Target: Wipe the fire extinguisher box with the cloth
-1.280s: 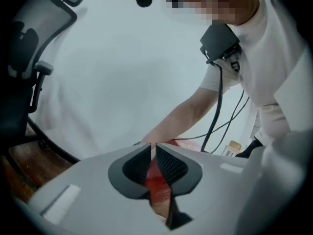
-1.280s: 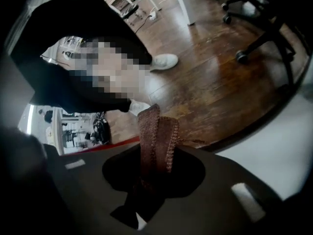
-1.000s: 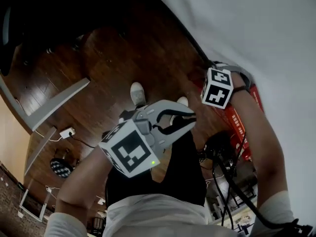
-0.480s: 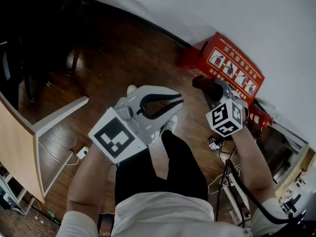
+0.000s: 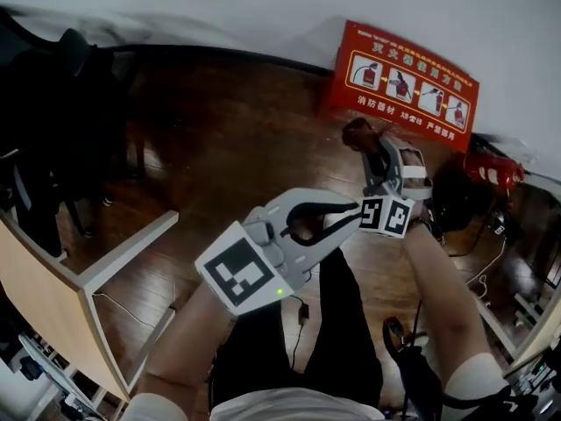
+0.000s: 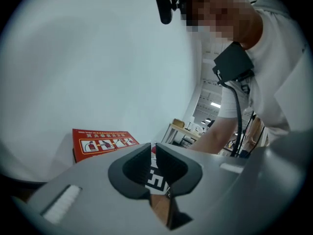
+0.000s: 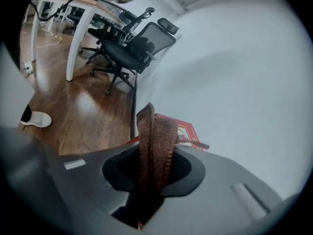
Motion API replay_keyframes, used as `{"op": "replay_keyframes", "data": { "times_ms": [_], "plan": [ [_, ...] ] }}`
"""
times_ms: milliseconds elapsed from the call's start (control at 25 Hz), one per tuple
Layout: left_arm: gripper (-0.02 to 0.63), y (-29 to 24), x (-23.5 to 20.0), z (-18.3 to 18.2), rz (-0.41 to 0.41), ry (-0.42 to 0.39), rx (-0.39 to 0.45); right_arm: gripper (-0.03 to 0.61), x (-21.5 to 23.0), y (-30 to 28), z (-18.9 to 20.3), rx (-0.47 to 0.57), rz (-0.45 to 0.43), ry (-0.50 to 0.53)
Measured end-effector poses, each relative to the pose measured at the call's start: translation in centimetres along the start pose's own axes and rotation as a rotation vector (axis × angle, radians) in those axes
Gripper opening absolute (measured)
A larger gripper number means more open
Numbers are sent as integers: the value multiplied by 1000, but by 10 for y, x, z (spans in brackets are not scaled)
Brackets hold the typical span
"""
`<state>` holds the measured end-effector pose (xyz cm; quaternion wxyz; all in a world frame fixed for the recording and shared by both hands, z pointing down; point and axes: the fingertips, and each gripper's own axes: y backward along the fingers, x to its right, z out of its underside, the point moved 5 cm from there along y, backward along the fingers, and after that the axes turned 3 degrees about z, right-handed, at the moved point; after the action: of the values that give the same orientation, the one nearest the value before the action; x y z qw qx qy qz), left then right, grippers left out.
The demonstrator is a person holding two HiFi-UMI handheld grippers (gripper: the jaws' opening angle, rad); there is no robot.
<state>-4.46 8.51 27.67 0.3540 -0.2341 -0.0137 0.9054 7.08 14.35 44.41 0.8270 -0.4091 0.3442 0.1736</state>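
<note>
clamping cloth (image 7: 152, 129) in right gripper (image 7: 154, 160) jaws, left gripper (image 6: 152, 156) jaws seemingly closed, empty

Wooden floor (image 5: 228, 139) carries fire extinguisher box (image 5: 405, 79) and office chair (image 7: 128, 52).

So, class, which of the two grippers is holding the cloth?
The right gripper: its jaws clamp the brown cloth, while the left gripper is shut on nothing.

the folded brown cloth (image 7: 154, 146) is standing upright, pinched in my right fingers (image 7: 185, 169). the red fire extinguisher box (image 5: 403, 82), showing white pictograms, is sitting on the floor against the wall.
</note>
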Motion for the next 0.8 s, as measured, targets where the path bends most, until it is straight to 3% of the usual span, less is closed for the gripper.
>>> {"op": "replay_keyframes", "data": {
  "times_ms": [160, 320, 520, 800],
  "plan": [
    [31, 7, -10, 33, 57, 0, -14, 95, -24, -37, 19, -50, 112, 60],
    [29, 16, -22, 70, 78, 13, -33, 95, -53, -72, 38, -95, 147, 103],
    [30, 17, -33, 119, 65, 53, -38, 95, -98, -111, 76, -145, 101, 132],
    [29, -16, -44, 168, 59, 78, -6, 95, -167, -166, 146, -197, -35, 183]
  ]
}}
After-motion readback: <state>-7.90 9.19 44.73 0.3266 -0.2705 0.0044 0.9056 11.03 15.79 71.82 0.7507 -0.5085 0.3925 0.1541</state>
